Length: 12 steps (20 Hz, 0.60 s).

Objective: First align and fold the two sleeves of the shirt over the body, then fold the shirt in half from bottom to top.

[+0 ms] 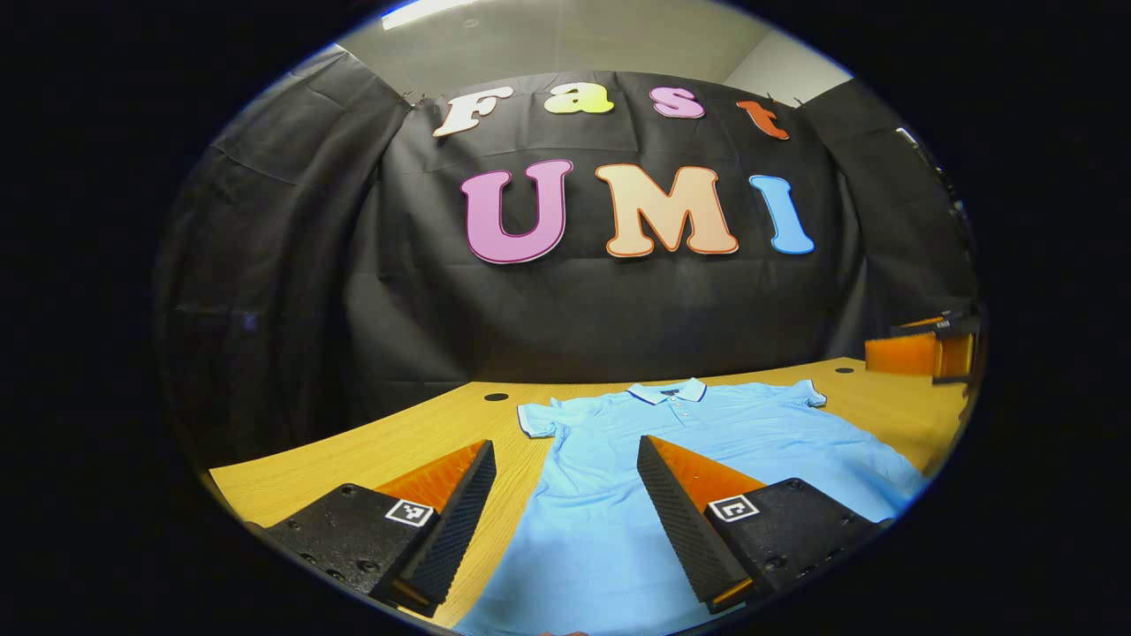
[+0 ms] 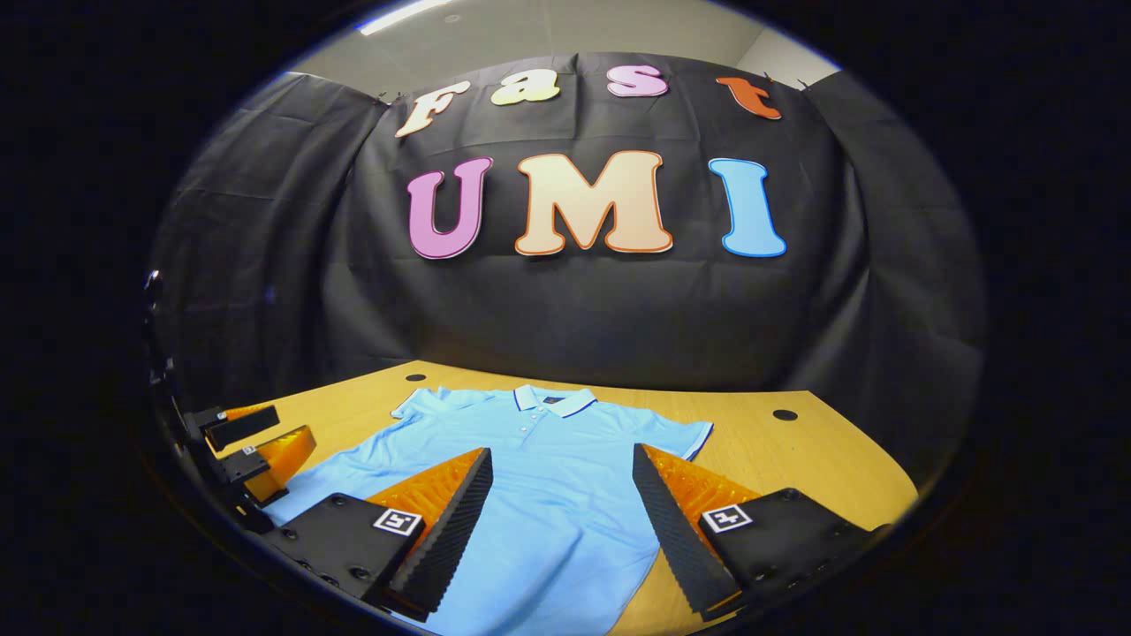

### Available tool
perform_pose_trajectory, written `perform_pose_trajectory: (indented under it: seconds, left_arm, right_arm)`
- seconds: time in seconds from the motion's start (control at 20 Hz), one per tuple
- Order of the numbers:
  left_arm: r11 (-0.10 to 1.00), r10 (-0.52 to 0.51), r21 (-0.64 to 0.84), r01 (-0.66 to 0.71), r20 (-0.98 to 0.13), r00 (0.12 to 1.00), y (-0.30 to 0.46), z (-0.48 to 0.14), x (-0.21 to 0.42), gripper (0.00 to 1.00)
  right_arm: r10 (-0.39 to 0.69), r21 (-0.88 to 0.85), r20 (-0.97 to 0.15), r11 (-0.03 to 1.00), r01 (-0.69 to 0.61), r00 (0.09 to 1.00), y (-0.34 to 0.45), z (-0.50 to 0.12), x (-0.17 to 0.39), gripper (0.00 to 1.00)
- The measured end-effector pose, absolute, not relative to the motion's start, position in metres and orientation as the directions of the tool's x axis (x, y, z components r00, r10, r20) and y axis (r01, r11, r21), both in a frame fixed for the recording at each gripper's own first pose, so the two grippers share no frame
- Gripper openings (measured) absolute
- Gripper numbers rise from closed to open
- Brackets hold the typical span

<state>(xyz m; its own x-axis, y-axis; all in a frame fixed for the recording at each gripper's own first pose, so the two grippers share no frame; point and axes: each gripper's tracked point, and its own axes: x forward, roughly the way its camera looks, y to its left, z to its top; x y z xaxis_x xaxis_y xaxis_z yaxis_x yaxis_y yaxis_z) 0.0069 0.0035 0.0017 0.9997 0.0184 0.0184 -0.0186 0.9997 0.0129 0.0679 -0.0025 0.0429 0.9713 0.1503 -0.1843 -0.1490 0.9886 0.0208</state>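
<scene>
Left gripper view: the left gripper (image 1: 565, 495) is held above the table (image 1: 371, 450) with its two fingers spread wide apart and nothing between them. Below and ahead of it the light blue polo shirt (image 1: 707, 433) lies flat on the wooden top, front side up, collar (image 1: 667, 390) toward the black cloth wall and hem toward the camera. Both short sleeves are spread outward: one sleeve (image 1: 536, 417) on the left of this view, the other sleeve (image 1: 808, 393) on the right. No fold is visible in the body or sleeves. At the right edge of this view the other gripper appears, blurred, above the table's far right part.

Right gripper view: the right gripper (image 2: 561, 499) is likewise released, fingers parted, holding nothing, poised over the lower half of the shirt (image 2: 548, 459). The collar (image 2: 552, 400) with its dark trim points toward the wall; the buttoned placket runs down from it. The left gripper (image 2: 256, 442) shows at the left edge, just over the shirt's side; its fingers appear apart. Two dark round holes (image 2: 785, 414) sit in the tabletop (image 2: 795, 459) near the back edge, well apart from the shirt.
</scene>
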Motion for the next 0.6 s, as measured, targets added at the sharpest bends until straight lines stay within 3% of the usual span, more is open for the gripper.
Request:
perform_pose_trajectory:
  seconds: [0.2, 0.45, 0.55, 0.6]
  left_arm:
    - [1.000, 0.018, 0.011, -0.019, 0.017, 1.000, 0.004, 0.001, 0.005, 0.96]
    - [1.000, 0.018, 0.004, -0.018, 0.019, 1.000, 0.005, 0.002, 0.005, 0.96]
    - [1.000, 0.018, 0.001, -0.018, 0.020, 1.000, 0.006, 0.002, 0.005, 0.96]
    - [1.000, 0.018, 0.000, -0.018, 0.019, 1.000, 0.006, 0.003, 0.004, 0.96]
  right_arm:
    - [0.131, 0.069, -0.302, 0.991, -0.116, 0.944, -0.029, 0.042, 0.125, 0.98]
    - [0.086, 0.154, -0.502, 0.988, -0.009, 0.861, -0.064, -0.002, 0.195, 0.99]
    - [0.043, 0.150, -0.551, 0.987, 0.048, 0.834, -0.082, -0.022, 0.221, 0.94]
    - [0.017, 0.136, -0.572, 0.988, 0.074, 0.820, -0.090, -0.033, 0.232, 0.98]
